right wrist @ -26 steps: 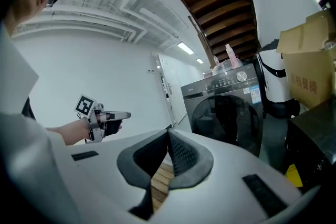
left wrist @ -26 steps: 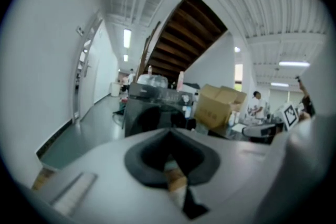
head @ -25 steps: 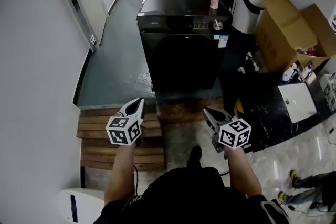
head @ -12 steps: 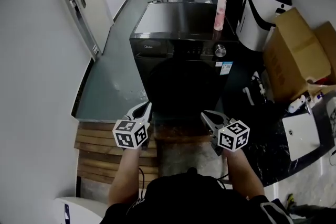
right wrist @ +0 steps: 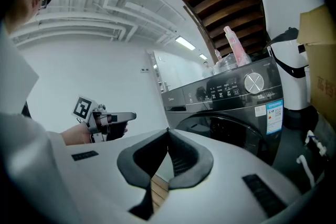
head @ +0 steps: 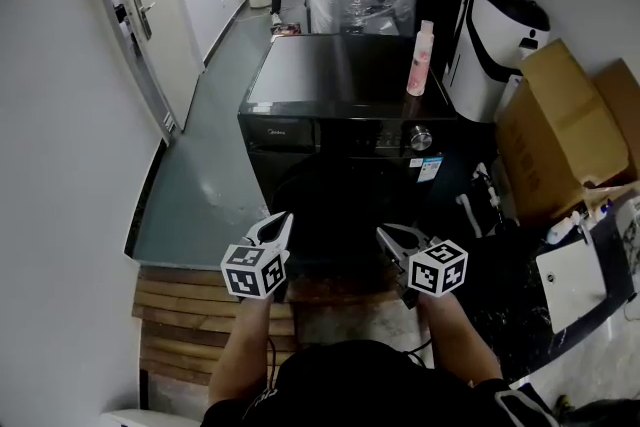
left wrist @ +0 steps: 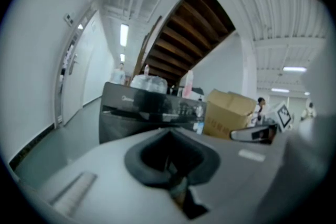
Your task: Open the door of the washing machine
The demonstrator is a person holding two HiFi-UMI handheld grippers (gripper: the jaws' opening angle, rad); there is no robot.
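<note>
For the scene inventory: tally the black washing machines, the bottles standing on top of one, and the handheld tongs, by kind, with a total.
Washing machine: 1
Pink bottle on its top: 1
Tongs: 2 (left tongs, right tongs)
Total: 4

Glossy black washing machine (head: pixel 335 90), slatted bare-wood platform (head: pixel 185 310), matt brown cardboard box (head: pixel 555 130), smooth grey floor (head: pixel 200 180)
</note>
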